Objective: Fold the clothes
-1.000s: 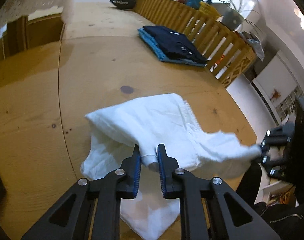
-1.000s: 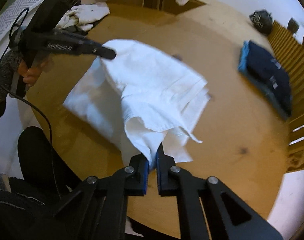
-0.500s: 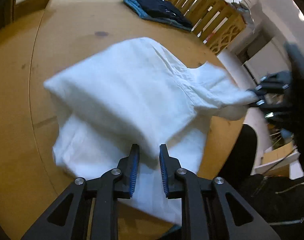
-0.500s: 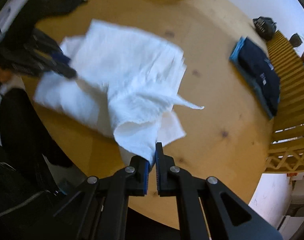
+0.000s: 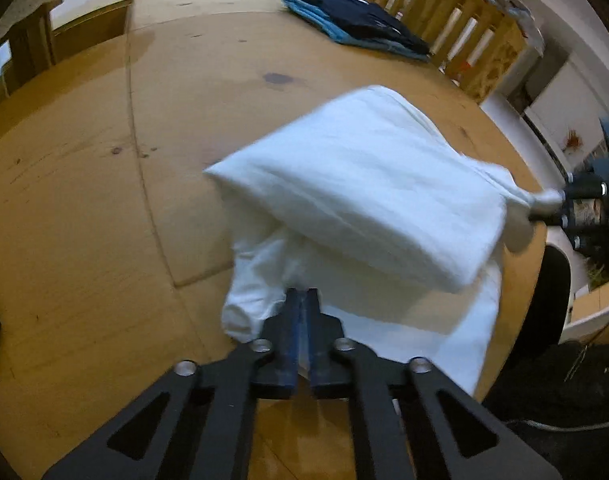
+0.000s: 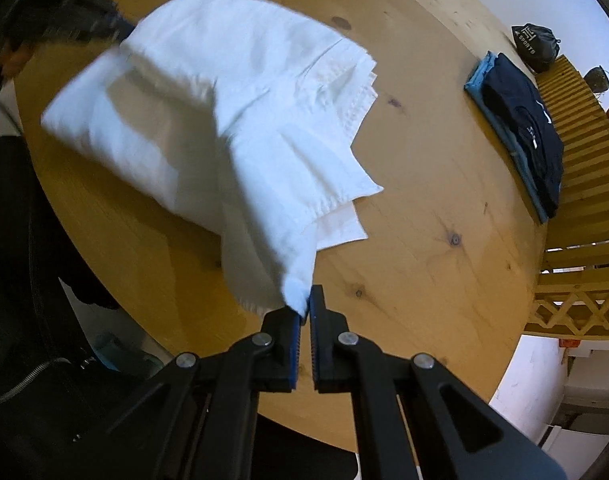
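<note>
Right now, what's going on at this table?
A person with a handheld gripper in each hand is folding a white garment on a round wooden table. The left gripper is shut on one bunched corner, the right gripper on another, and the cloth between them hangs partly lifted over a layer lying flat on the wood. The fold is not laid down yet. A stack of folded dark and blue clothes sits apart, near the slatted wooden railing.

Blurred white garment [image 5: 368,200] folds
</note>
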Demonstrator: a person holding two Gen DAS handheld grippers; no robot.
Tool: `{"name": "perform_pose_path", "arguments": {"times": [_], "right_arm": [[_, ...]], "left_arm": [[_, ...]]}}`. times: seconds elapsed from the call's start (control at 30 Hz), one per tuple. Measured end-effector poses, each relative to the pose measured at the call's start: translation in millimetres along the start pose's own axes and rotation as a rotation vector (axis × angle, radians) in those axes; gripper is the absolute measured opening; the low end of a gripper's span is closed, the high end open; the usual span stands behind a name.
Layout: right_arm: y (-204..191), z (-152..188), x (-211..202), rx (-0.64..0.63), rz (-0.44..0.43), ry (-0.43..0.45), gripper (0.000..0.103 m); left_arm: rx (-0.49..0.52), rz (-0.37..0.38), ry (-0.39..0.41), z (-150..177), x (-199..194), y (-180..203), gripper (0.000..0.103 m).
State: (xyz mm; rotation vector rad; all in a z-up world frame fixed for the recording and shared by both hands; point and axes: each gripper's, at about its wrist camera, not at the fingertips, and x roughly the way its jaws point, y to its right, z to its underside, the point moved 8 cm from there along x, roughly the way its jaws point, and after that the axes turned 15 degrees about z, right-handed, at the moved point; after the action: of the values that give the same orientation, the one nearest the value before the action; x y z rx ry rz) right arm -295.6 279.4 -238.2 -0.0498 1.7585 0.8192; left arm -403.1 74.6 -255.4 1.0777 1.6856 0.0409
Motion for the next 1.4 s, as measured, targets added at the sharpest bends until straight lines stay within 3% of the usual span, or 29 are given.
{"name": "perform_pose_path", "arguments": {"times": [0.13,0.2,0.23,0.3,0.37,0.43,0.53,0.6,0.77,0.93,1.07,1.13,1.27,1.4], "right_arm": [[-23.6,8.1,-10.0,-0.059,-0.099,-0.036,0.010],[-25.6,14.5,-30.3,-0.068,-0.170,-0.043,0.014],[-23.8,15.7,-43.5,-0.062,-0.211,-0.034,0.017],[-16.3,14.8,-69.3,-0.047,-0.279,0.000,0.031],[-3.0,7.5,-88.4,0.000,-0.313,0.048,0.033],[15.6,-10.5,-94.9,0.095,-0.308,0.108,0.033],[34.4,-50.4,-73.7,0.232,-0.291,0.173,0.031],[32.1,-78.5,-48.3,0.277,-0.252,0.208,0.022],[-7.3,-99.1,14.6,0.258,-0.230,0.121,0.018],[-2.9,-78.3,15.7,0.214,-0.241,0.074,0.015],[37.1,-112.6,-8.0,0.322,-0.227,0.192,0.015],[46.1,-137.7,-7.6,0.372,-0.247,0.243,0.015],[30.7,-163.3,20.7,0.348,-0.224,0.205,0.015],[20.4,-162.4,30.0,0.312,-0.223,0.181,0.014]], "left_arm": [[-0.006,0.023,0.002,-0.8,-20.7,-1.2,0.002],[0.037,0.002,0.036,-9.8,-42.5,10.9,0.009],[0.056,-0.003,0.060,-16.8,-53.2,18.3,0.012],[0.102,-0.014,0.101,-36.4,-64.5,33.3,0.019],[0.145,-0.029,0.125,-58.0,-64.2,43.8,0.020],[0.167,-0.021,0.116,-73.5,-48.1,48.4,0.020],[0.166,-0.022,0.057,-71.0,-16.8,42.7,0.020],[0.156,-0.026,0.007,-61.3,5.1,33.2,0.020],[0.143,-0.021,-0.010,-42.7,27.7,16.9,0.020],[0.135,0.030,-0.006,-35.2,10.2,14.6,0.020],[0.155,-0.017,0.094,-55.1,-21.8,13.1,0.025],[0.140,-0.031,0.094,-62.6,-13.7,6.6,0.026],[0.145,-0.090,0.033,-64.8,18.2,-7.3,0.026],[0.139,-0.076,0.039,-59.4,18.6,-12.0,0.026]]}}
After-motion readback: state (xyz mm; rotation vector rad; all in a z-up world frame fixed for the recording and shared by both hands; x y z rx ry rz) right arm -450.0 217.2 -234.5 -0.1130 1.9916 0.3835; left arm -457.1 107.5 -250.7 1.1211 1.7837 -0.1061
